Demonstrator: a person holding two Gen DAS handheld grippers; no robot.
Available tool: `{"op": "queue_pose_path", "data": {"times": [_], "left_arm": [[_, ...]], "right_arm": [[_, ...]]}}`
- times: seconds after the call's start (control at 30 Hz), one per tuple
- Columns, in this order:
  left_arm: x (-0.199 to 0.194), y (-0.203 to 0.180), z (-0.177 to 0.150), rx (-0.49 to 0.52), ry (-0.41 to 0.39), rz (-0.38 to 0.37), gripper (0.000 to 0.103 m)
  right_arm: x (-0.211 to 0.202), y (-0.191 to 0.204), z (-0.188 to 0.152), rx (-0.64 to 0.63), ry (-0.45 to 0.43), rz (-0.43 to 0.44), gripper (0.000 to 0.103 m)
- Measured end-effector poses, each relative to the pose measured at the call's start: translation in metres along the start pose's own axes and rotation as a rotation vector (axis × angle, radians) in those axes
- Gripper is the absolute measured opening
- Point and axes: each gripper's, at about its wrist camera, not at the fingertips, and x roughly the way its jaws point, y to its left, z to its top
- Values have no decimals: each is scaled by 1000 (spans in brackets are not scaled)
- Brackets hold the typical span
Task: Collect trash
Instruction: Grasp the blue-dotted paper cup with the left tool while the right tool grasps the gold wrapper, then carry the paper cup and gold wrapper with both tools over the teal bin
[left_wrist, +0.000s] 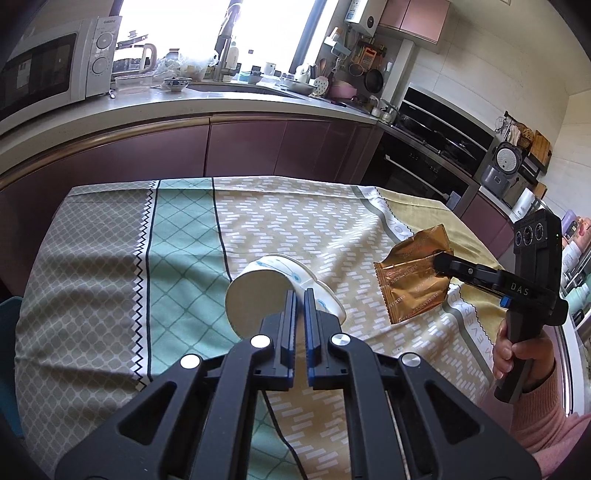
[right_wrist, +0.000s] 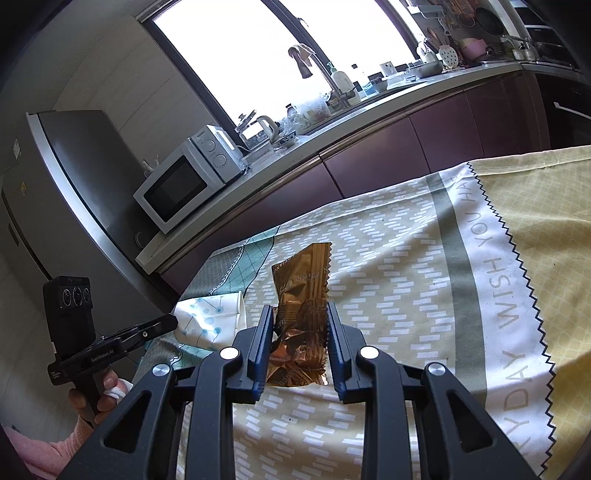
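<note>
A white paper cup (left_wrist: 275, 284) with a blue print lies on its side on the patterned tablecloth (left_wrist: 110, 258). My left gripper (left_wrist: 300, 295) is shut on the cup's wall near its base. The cup also shows in the right wrist view (right_wrist: 210, 321), with the left gripper (right_wrist: 162, 325) at it. A gold snack wrapper (left_wrist: 413, 280) lies on the cloth to the right. My right gripper (right_wrist: 300, 314) straddles the wrapper (right_wrist: 301, 295), jaws a wrapper's width apart and touching its edges. In the left wrist view the right gripper (left_wrist: 441, 264) sits on the wrapper.
The table's far edge faces dark purple kitchen cabinets (left_wrist: 258, 144). A counter holds a microwave (left_wrist: 48, 70), kettle (left_wrist: 146, 59) and sink clutter. A fridge (right_wrist: 74, 192) stands to the left in the right wrist view. An oven (left_wrist: 436, 147) is at the right.
</note>
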Motion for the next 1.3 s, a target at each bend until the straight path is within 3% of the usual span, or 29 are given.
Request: {"op": "queue_pose_path", "data": {"times": [0.3, 0.43, 0.53, 1.03, 1.3], "left_arm": [[0, 23, -18, -23, 52, 22, 7], [7, 29, -22, -39, 77, 9, 18], [14, 32, -23, -52, 91, 8, 20], [-2, 22, -22, -33, 39, 13, 6], [-21, 24, -19, -26, 1, 19, 4]], "right_arm": [[13, 11, -2, -6, 22, 20, 26], [18, 13, -5, -6, 35, 20, 26], [20, 13, -7, -2, 43, 22, 26], [24, 22, -8, -15, 46, 42, 26], [25, 30, -7, -24, 43, 62, 26]]}}
